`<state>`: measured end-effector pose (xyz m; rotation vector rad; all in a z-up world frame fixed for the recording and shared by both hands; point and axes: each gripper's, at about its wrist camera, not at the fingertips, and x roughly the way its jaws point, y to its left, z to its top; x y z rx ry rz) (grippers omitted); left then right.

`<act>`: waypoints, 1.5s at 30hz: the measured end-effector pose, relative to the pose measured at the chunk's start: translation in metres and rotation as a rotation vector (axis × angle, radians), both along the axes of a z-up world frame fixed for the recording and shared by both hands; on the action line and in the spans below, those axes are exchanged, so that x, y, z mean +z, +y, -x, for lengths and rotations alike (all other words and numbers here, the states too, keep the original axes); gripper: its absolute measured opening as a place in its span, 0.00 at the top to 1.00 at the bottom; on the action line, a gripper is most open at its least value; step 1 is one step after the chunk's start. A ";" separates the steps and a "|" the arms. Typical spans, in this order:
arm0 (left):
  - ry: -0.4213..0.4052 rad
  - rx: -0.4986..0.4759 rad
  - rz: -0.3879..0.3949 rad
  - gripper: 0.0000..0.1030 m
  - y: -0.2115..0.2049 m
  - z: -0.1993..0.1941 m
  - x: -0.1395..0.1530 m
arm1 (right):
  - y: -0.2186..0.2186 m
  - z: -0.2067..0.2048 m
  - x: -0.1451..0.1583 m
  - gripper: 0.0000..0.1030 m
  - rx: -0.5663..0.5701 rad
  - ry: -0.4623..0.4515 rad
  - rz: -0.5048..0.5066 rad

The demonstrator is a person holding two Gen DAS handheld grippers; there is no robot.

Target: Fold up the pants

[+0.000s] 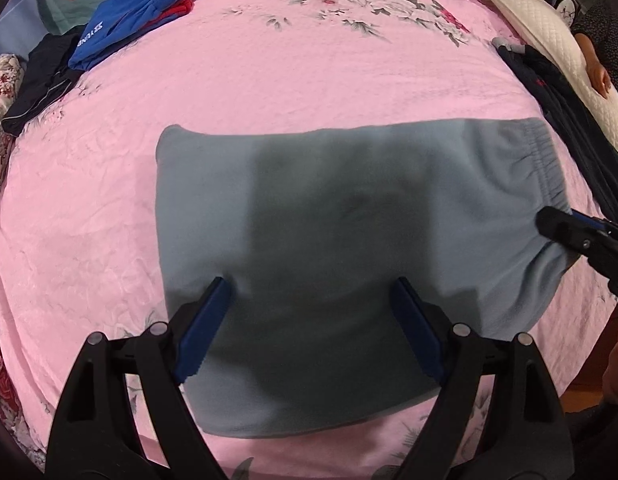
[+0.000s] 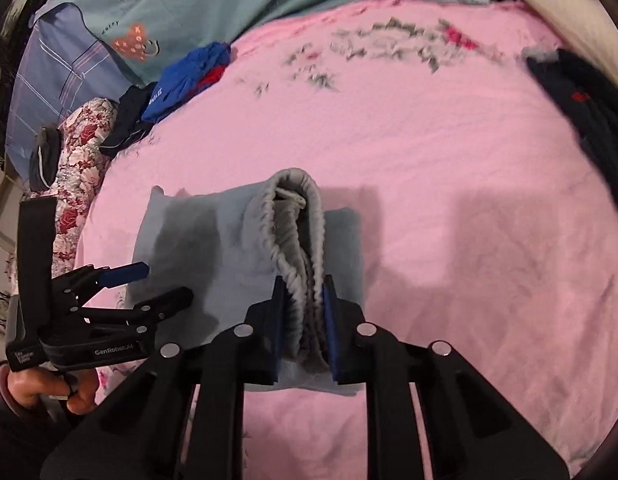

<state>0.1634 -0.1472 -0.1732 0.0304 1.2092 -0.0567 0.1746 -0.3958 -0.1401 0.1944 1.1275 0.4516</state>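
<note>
Grey-blue pants (image 1: pixel 341 216) lie folded on the pink bed sheet (image 1: pixel 269 80), with the elastic waistband (image 1: pixel 545 168) at the right end. My left gripper (image 1: pixel 311 284) hovers over the pants with its blue pads wide apart and nothing pinched. In the right wrist view my right gripper (image 2: pixel 303 292) is shut on the bunched waistband (image 2: pixel 297 232), which stands up in a ridge between the pads. The rest of the pants (image 2: pixel 197 240) lies flat to the left, where the left gripper (image 2: pixel 165 282) stands open above the cloth.
Blue and red clothes (image 1: pixel 137 12) and a dark garment (image 1: pixel 41 80) lie at the back left. Dark clothing (image 1: pixel 569 112) and a white quilted pillow (image 1: pixel 557 44) line the right edge, with a person's hand (image 1: pixel 599 76) on the pillow. A floral quilt (image 2: pixel 81 152) borders the left.
</note>
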 end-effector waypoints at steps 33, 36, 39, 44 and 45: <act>0.038 0.183 0.380 0.13 0.087 -0.060 -0.022 | 0.006 -0.059 -0.047 0.50 0.099 0.203 -0.069; 0.022 0.161 0.403 0.37 0.086 -0.058 -0.019 | 0.013 -0.054 -0.044 0.70 0.077 0.185 -0.026; -0.002 0.136 0.409 0.70 0.088 -0.052 -0.015 | 0.019 -0.051 -0.030 0.77 0.069 0.137 0.002; -0.150 0.104 0.348 0.76 0.100 -0.065 0.028 | 0.046 -0.071 0.015 0.79 0.068 -0.016 -0.006; -0.187 0.107 0.333 0.76 0.109 -0.076 0.040 | 0.054 -0.083 0.022 0.79 0.058 -0.043 -0.016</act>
